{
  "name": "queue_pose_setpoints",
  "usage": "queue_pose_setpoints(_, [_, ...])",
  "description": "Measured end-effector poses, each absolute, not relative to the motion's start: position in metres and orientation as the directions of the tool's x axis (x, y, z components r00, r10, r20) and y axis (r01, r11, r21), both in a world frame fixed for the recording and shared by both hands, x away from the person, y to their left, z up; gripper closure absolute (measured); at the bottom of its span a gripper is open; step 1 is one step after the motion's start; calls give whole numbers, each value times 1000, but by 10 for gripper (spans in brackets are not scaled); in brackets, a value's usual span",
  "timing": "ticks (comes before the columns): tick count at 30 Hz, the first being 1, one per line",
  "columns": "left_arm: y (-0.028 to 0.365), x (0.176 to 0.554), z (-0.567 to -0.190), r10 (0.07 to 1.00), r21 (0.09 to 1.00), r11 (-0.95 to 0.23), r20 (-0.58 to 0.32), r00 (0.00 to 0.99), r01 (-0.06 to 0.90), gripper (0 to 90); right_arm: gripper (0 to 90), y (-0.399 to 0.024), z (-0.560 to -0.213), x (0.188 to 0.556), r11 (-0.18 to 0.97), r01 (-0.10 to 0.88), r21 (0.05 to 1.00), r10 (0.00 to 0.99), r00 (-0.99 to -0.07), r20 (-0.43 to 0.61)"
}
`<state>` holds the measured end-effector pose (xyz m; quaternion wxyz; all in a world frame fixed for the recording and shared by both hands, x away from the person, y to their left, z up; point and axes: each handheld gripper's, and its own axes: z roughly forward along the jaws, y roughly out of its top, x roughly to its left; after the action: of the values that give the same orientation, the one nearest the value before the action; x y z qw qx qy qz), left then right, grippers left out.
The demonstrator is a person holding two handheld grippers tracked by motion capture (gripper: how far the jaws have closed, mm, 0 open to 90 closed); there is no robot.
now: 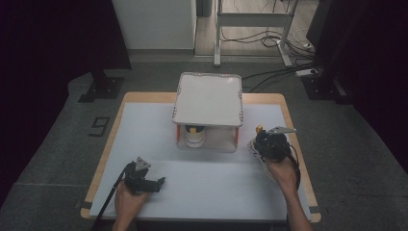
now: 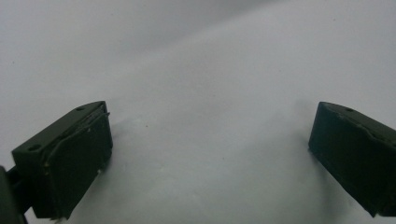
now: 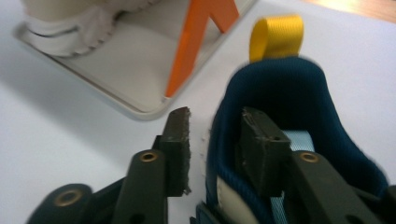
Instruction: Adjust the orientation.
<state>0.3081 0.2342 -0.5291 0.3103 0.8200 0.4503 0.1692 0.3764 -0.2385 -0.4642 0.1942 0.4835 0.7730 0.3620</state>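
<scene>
A sneaker [image 3: 299, 93] with a dark blue lining and a yellow heel loop [image 3: 276, 37] lies on the white table, just right of a small white shoe rack [image 1: 208, 98]. My right gripper [image 3: 217, 116] straddles the sneaker's side wall at the collar. One jaw is inside the shoe against the lining and the other stands outside with a thin gap to the wall, so it is open. From above, the right gripper [image 1: 266, 139] covers most of the sneaker [image 1: 253, 148]. My left gripper [image 2: 212, 112] rests low over the bare white table near the front left, open with nothing between its jaws; in the high view it [image 1: 155, 184] points right.
The rack has orange legs [image 3: 196, 42] and a pale base tray [image 3: 130, 60] that holds a white sneaker [image 1: 195, 136] under the top shelf. The tray's corner lies close to my right gripper's outer jaw. Wooden table edges [image 1: 298, 144] frame the white mat.
</scene>
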Motion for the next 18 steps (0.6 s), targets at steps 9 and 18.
queue_pose_setpoints(9, [234,308,-529,843,661,-402,-2,537,633,0,745,-242,-470,367,269,617,740,863,-496,100])
queue_pose_setpoints(18, [234,308,-529,843,661,-402,-2,538,633,0,727,-216,-461,334,410,543,733,762,-645,51])
